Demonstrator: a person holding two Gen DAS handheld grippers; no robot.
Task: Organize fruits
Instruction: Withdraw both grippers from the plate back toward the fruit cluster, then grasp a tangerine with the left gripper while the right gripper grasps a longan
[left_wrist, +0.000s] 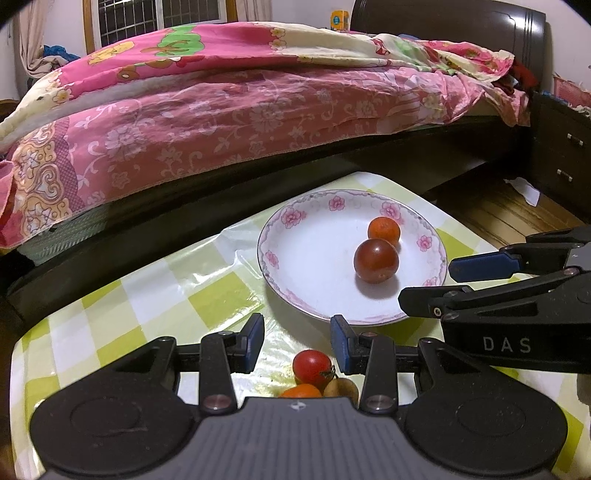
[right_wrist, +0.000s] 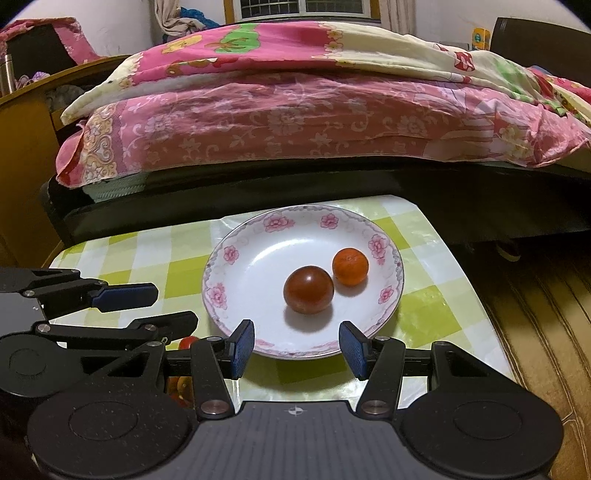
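Observation:
A white plate with a pink flowered rim stands on the green-checked tablecloth. In it lie a dark red tomato and a small orange fruit, touching each other. My left gripper is open, left of the plate's near rim, with nothing between its pads. Under it on the cloth lie a red tomato, an orange fruit and a brownish fruit, partly hidden by the gripper body. My right gripper hangs open and empty over the plate's near rim.
A bed with a pink flowered quilt and a dark frame runs close behind the table. A dark nightstand stands at the right. Wooden floor lies right of the table edge. The two grippers sit side by side, close together.

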